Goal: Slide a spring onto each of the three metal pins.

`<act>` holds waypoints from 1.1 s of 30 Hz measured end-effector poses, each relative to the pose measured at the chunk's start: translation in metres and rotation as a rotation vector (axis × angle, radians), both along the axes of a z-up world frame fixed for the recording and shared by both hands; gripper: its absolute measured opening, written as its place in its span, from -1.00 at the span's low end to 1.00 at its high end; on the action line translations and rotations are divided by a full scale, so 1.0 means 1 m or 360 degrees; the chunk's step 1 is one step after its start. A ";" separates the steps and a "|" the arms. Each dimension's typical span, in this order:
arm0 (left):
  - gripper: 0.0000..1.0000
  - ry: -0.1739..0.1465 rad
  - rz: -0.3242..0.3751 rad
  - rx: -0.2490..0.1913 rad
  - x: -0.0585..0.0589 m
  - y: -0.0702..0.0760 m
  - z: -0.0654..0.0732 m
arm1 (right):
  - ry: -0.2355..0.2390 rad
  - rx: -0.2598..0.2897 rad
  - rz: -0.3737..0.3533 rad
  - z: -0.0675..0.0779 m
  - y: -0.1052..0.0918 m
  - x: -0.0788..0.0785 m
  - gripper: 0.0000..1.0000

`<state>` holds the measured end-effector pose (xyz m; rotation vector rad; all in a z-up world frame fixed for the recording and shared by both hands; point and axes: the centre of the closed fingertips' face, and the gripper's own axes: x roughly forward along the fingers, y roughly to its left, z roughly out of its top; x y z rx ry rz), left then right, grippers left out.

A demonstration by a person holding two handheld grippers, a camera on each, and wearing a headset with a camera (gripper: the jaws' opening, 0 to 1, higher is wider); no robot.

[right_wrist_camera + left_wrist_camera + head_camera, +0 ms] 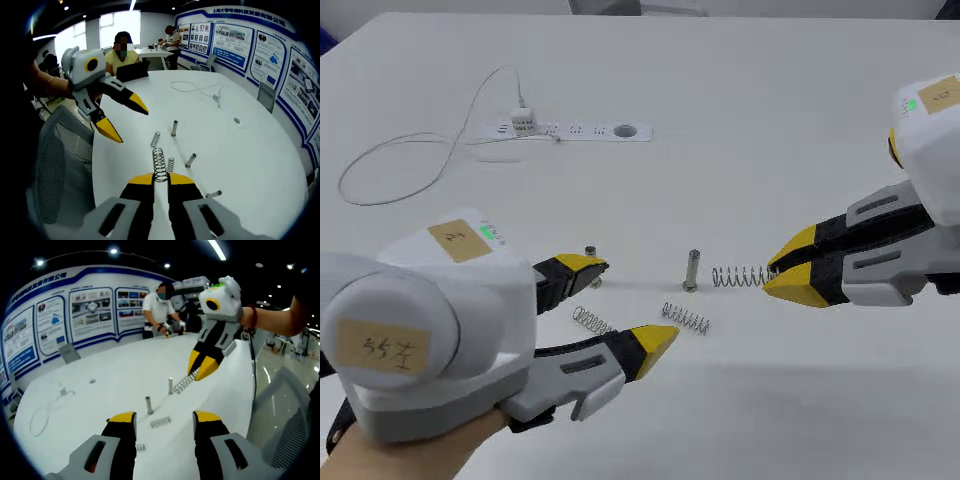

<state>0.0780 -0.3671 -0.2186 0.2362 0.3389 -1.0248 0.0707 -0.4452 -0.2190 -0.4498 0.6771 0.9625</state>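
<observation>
**Right gripper (778, 277) nipped shut on a spring; left gripper (620, 303) gaping wide, holding nothing.**
The held spring (740, 275) lies level above the white table (770, 150), its free end close beside the upright pin (693, 270). A loose spring (591, 320) lies between the left jaws, and another spring (685, 318) just past the nearer tip. A second pin (590, 253) stands at the farther tip. A power strip (575, 130) lies well beyond.

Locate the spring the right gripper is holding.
In the head view, centre-right, the spring is held by the right gripper, free end just short of the upright pin.
</observation>
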 end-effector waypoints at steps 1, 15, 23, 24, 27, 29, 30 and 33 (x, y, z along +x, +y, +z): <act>-0.09 -0.0008 -0.0019 -0.0009 0.000 -0.003 0.001 | 0.0009 0.0003 0.0015 0.000 0.003 -0.001 -0.80; -0.34 -0.0131 -0.0220 0.0122 -0.009 -0.024 -0.004 | 0.0033 0.0017 0.0140 0.003 0.025 -0.012 -0.80; -0.47 -0.0152 -0.0299 0.0140 -0.015 -0.030 -0.004 | 0.0056 0.0006 0.0198 0.001 0.032 -0.019 -0.80; -0.49 -0.0156 -0.0305 0.0149 -0.015 -0.030 -0.005 | 0.0061 0.0007 0.0204 0.001 0.032 -0.020 -0.80; -0.55 -0.0154 -0.0320 0.0147 -0.017 -0.031 -0.004 | 0.0072 0.0003 0.0229 0.001 0.035 -0.023 -0.80; -0.58 -0.0159 -0.0333 0.0145 -0.018 -0.031 -0.004 | 0.0074 -0.0001 0.0244 0.000 0.036 -0.025 -0.80; -0.60 -0.0157 -0.0342 0.0150 -0.018 -0.032 -0.004 | 0.0073 -0.0002 0.0250 0.000 0.036 -0.025 -0.80; -0.63 -0.0156 -0.0368 0.0165 -0.021 -0.032 -0.006 | 0.0080 -0.0006 0.0256 0.000 0.036 -0.027 -0.80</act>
